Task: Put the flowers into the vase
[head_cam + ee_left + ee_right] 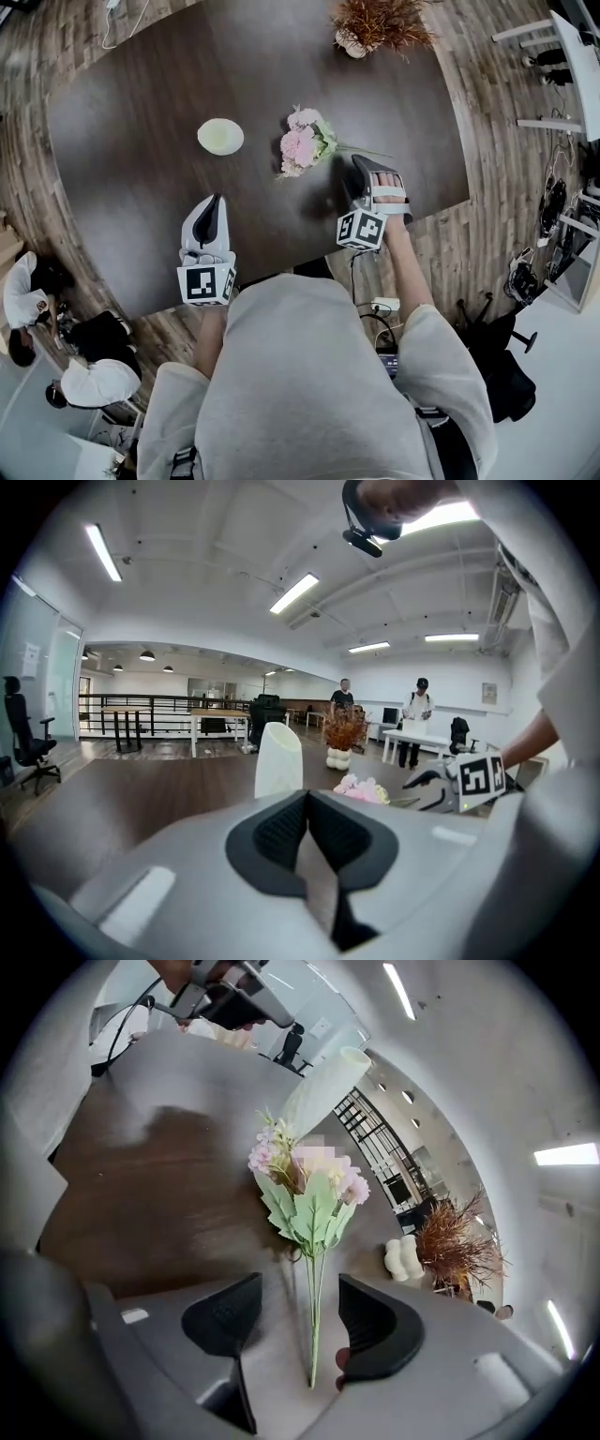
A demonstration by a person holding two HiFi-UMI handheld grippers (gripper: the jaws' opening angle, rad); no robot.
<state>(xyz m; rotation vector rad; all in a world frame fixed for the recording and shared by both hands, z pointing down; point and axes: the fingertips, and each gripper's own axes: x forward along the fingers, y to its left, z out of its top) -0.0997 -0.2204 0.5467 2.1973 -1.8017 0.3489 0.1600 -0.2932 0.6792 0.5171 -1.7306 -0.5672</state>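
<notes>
One bouquet (302,145) lies flat, blooms toward the one vase (220,137), stem between the parted jaws of the right tool (298,1290). The left tool (307,801) is closed, empty.

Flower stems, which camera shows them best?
The right gripper view: the flower stems run straight between its open tongs. The head view shows only faint thin lines beside the pink blooms; the left gripper view shows just those blooms.
</notes>
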